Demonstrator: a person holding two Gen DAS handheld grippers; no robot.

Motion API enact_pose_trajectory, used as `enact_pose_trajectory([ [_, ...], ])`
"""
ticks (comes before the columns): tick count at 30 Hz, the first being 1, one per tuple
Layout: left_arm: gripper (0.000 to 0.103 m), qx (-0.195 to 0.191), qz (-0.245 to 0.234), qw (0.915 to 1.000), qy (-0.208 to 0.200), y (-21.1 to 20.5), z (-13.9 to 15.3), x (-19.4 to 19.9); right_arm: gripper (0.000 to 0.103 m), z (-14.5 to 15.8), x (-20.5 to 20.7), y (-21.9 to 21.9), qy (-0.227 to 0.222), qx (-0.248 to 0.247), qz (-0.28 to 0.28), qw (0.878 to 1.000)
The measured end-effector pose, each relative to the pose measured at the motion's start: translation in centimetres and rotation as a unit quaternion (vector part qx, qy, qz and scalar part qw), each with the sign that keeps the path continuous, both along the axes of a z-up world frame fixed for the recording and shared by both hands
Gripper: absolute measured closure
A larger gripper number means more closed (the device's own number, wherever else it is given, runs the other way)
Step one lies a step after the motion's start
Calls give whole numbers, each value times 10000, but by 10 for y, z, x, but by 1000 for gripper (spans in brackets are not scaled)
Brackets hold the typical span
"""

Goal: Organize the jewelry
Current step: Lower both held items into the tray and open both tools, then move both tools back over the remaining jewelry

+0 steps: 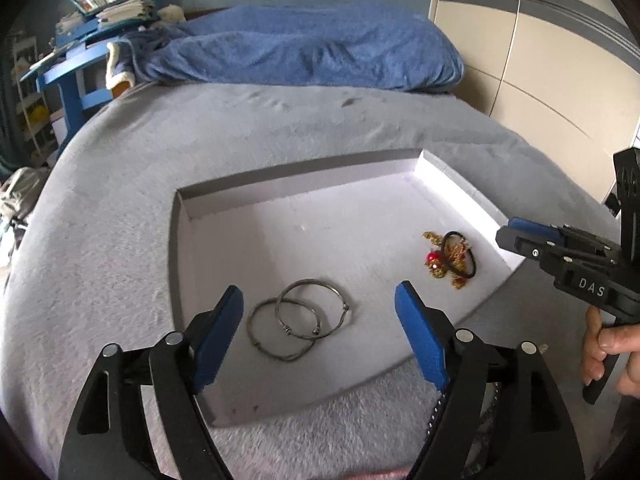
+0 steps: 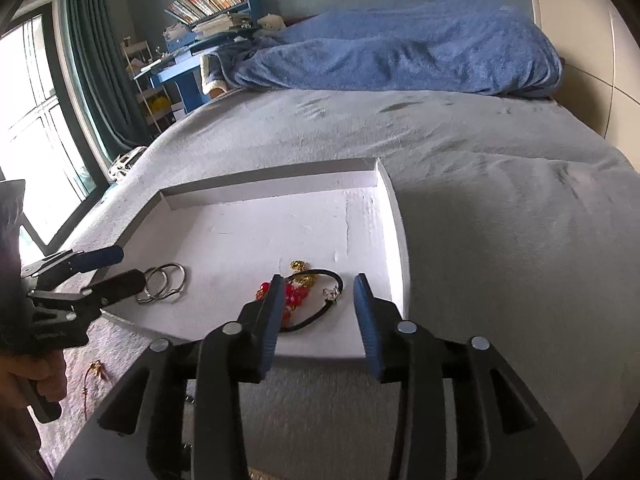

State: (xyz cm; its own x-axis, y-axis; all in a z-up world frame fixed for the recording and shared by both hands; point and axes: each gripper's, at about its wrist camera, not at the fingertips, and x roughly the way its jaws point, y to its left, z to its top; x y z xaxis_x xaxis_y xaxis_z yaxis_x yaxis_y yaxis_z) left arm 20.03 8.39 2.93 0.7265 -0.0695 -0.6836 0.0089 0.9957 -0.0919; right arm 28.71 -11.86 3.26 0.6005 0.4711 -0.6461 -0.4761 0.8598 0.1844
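A shallow white tray [image 1: 300,176] [image 2: 396,240] lies on a grey fleece bed cover. Two overlapping silver bangles [image 1: 298,322] [image 2: 164,282] rest near its front left. At its right lies a black elastic band [image 1: 460,254] [image 2: 320,312] over a tangle of gold chain and red beads [image 1: 434,260] [image 2: 294,294]. My left gripper [image 1: 320,292] [image 2: 126,266] hovers open just above the bangles, pads clear of them. Over the band and beads my right gripper [image 2: 318,280] [image 1: 508,232] stands open, touching neither. A hand holds each handle.
A small gold piece [image 2: 96,370] lies on the cover left of the tray's front corner. A blue duvet [image 1: 320,48] is heaped at the bed's far end. A blue desk with books [image 2: 192,52] and a curtained window [image 2: 40,100] stand left, a wardrobe [image 1: 540,60] right.
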Motion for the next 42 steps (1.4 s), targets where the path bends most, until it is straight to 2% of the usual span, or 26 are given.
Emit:
enact_pose_trajectory([
  [5, 23, -14, 83, 9999, -129, 3, 5, -22, 58, 2, -14, -9, -57, -34, -24, 10000],
  [9, 22, -43, 84, 9997, -216, 4, 6, -43, 48, -1, -28, -20, -86, -79, -110, 9999],
  [13, 13, -67, 161, 9994, -284, 3, 5, -66, 45, -10, -40, -35, -3, -52, -237, 9997],
  [21, 12, -211, 316, 9990, -233, 4, -5, -97, 37, -24, -63, -55, 115, 5, -409, 9991],
  [28, 12, -321, 412, 9985, -165, 0, -25, -122, 32, -30, -86, -66, 86, 46, -514, 9986],
  [29, 12, -344, 438, 9983, -160, 0, -26, -125, 28, -28, -89, -66, 33, 51, -525, 9986],
  [33, 11, -428, 539, 9972, -302, 2, -23, -134, 26, -25, -96, -62, -91, -55, -463, 9989],
  [39, 11, -511, 449, 9975, -215, -1, -27, -137, 24, -22, -103, -55, -260, -248, -366, 9987],
  [42, 12, -519, 330, 9981, -49, -4, -32, -133, 24, -23, -102, -56, -253, -236, -364, 9987],
])
